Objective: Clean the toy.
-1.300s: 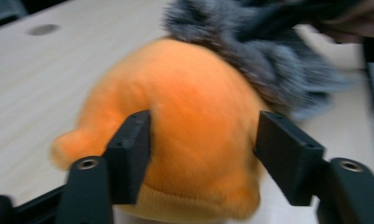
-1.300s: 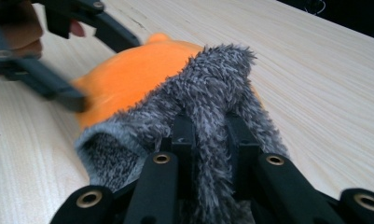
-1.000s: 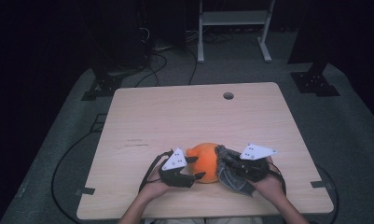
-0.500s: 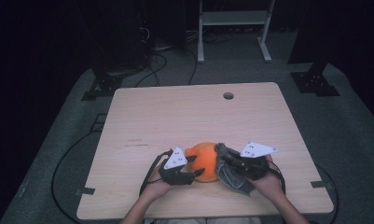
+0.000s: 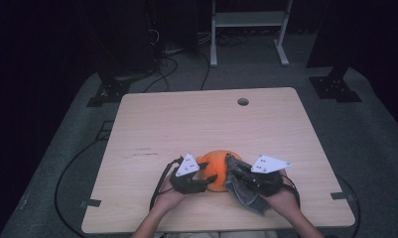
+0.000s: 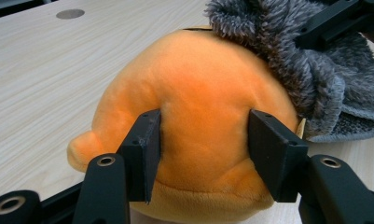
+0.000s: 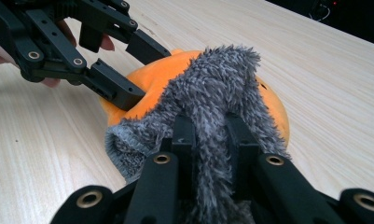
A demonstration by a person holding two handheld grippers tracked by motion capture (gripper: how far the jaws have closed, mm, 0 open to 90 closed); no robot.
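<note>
Pale wood grain runs across the table (image 5: 186, 124), which carries a small round hole (image 5: 243, 101) near its far edge and stands on grey carpet among dark cables. Close to the near edge, about midway between the sides, sits an orange plush toy (image 5: 217, 166) (rounded, with a small nub at one side and a paler band along its base). A grey fuzzy cloth (image 5: 243, 191) lies draped over the toy's right side and trails down onto the wood beside it.

From the left, the left gripper (image 5: 202, 179) reaches in; its jaws have just been closing, and in the left gripper view the two black pads (image 6: 146, 149) press into the plush toy (image 6: 198, 112) on either side, denting the orange fabric. From the right, the right gripper (image 5: 236, 173) has its jaws clenched on a ridge of the grey fuzzy cloth (image 7: 217, 93), which bunches up between them in the right gripper view and lies over the plush toy (image 7: 152, 79).
</note>
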